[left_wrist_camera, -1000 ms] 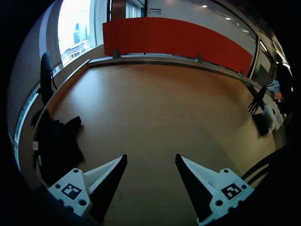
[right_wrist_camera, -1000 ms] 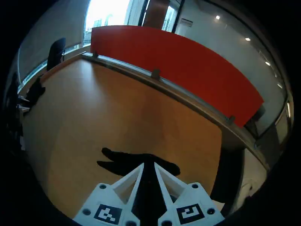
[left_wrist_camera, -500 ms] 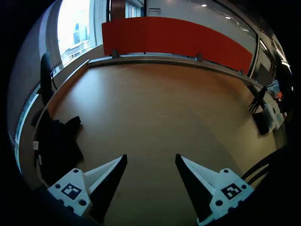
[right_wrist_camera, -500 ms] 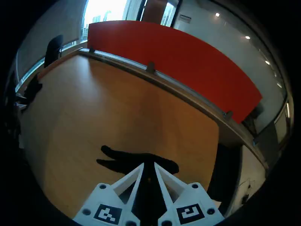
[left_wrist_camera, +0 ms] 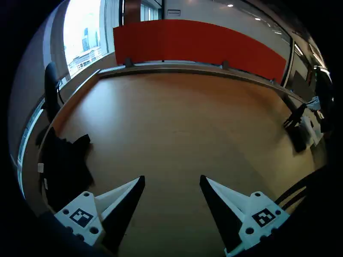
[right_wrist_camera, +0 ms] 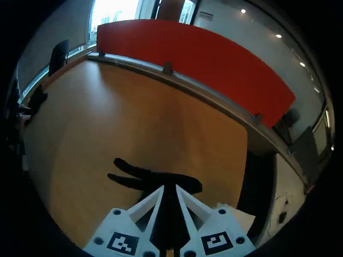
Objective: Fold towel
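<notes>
**Fingers (right_wrist_camera: 139, 210) of right gripper (right_wrist_camera: 169, 187) clamped on dark towel (right_wrist_camera: 156, 179); left gripper (left_wrist_camera: 171, 177) spread apart**

In the right gripper view we see the two white fingers drawn almost together, with black cloth filling the slit between them. The dark towel runs forward from the tips, low over the wooden surface (right_wrist_camera: 128, 111). It ends in two narrow prongs that point left. The grip matches a second ago, but the view has shifted. The red partition (right_wrist_camera: 201, 55) along the far edge of the surface now sits higher, and the prongs have spread further apart. A pale patch (right_wrist_camera: 229, 210) has come into sight just right of the fingers.

In the left gripper view we see its fingers (left_wrist_camera: 122, 201) released and wide apart, with the wood showing between them. They have not changed. A heap of black cloth (left_wrist_camera: 64, 165) lies at the left edge of the surface, near a dark chair (left_wrist_camera: 50, 83) and a bright window (left_wrist_camera: 81, 34). The heap sits a touch further left than before. At the far right edge is a dark forked shape (left_wrist_camera: 295, 119). It stood splayed upright a second ago and now leans over, more closed. We cannot tell what it is.
</notes>
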A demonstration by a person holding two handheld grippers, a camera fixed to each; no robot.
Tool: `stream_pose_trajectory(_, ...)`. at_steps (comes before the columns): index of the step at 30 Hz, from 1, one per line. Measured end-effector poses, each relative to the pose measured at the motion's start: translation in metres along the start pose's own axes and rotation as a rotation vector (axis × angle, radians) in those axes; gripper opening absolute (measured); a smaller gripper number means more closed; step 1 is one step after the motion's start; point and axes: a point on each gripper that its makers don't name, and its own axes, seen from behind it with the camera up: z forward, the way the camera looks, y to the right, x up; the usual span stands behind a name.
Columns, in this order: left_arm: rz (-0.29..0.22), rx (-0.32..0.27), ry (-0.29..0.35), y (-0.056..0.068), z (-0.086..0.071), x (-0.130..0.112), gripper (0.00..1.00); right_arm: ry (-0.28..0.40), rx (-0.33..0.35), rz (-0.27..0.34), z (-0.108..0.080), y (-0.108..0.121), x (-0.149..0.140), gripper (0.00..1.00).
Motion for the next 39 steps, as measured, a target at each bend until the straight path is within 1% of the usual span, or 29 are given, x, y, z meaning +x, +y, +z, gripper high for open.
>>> stream_pose_trajectory(9,0.022,-0.015,-0.003,0.01,0.001,-0.001,0.95,-0.082,-0.02,0.012,-0.008,0.008,-0.06,0.04)
stream_pose_trajectory(15,0.038,-0.019,-0.006,0.013,0.001,-0.001,0.95,-0.107,-0.042,0.014,-0.012,0.013,-0.079,0.04)
stream_pose_trajectory(25,0.048,-0.012,-0.003,0.012,-0.001,-0.003,0.95,-0.144,-0.07,0.034,-0.014,0.017,-0.101,0.04)
stream_pose_trajectory(31,0.049,-0.005,-0.008,0.009,-0.003,-0.007,0.95,-0.185,-0.088,0.067,-0.01,0.017,-0.124,0.04)
stream_pose_trajectory(39,0.053,0.001,-0.014,0.008,-0.004,-0.011,0.95,-0.236,-0.093,0.119,-0.005,0.009,-0.155,0.04)
